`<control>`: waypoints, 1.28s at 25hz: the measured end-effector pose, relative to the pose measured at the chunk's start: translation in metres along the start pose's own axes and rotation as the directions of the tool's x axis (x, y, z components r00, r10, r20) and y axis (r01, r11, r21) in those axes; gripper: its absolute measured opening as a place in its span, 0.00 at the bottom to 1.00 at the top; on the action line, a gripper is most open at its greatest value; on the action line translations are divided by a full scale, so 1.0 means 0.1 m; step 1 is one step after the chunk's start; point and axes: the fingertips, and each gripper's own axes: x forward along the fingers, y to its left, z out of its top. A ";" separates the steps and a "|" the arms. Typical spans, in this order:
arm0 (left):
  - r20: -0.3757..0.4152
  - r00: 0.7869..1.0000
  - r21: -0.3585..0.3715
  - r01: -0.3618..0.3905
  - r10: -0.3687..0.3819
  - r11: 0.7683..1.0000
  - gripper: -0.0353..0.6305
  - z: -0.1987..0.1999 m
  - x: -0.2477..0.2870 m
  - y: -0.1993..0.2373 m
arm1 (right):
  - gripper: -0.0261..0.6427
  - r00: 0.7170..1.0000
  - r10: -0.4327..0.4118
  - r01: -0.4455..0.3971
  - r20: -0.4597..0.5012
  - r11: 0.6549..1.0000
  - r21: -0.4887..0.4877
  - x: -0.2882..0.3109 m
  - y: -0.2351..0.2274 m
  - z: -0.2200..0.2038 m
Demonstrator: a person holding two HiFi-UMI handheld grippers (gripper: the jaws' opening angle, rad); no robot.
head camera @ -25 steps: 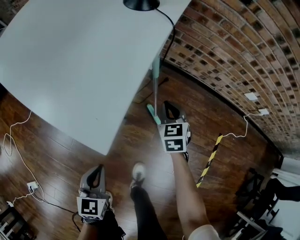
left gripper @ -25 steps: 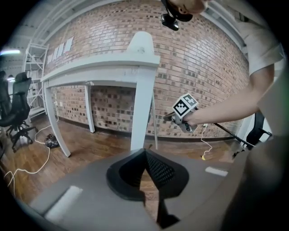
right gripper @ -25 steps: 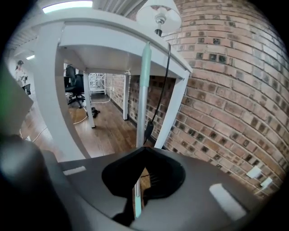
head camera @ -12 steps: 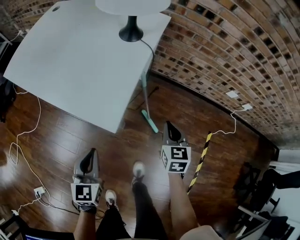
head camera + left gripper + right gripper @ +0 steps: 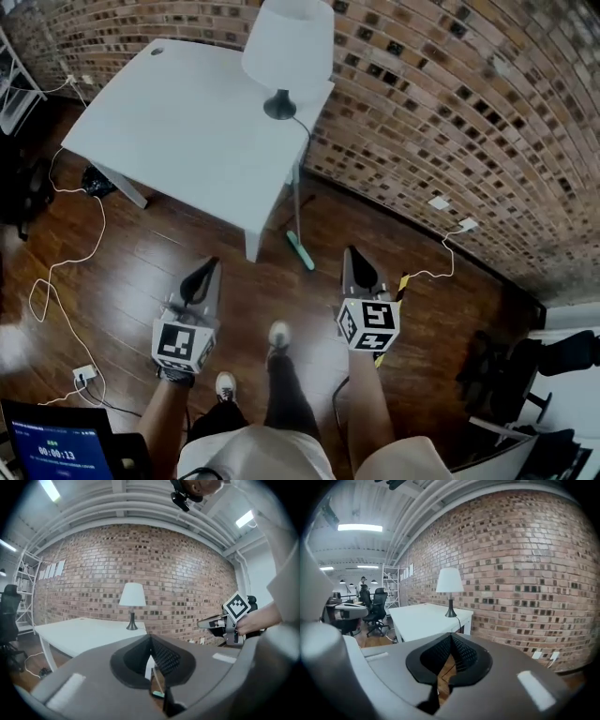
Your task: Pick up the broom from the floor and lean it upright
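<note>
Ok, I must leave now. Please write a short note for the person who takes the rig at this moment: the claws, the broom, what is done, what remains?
Left claw: shut, empty, clear of the broom.
Right claw: shut, empty, also clear of it.
Teal-headed broom with a thin pale handle: upright against the right edge of the white rectangular table, near the red brick wall, head on the dark wooden floor.
Done: the broom looks picked up and leaned.
Left: probably nothing; only check that it does not slip.
</note>
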 end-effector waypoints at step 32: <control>0.137 0.984 0.100 0.097 -0.110 0.990 0.05 1.34 -2.35 -0.54 | 0.06 0.912 -0.025 -0.030 0.410 0.991 0.128 -3.37 0.96 1.17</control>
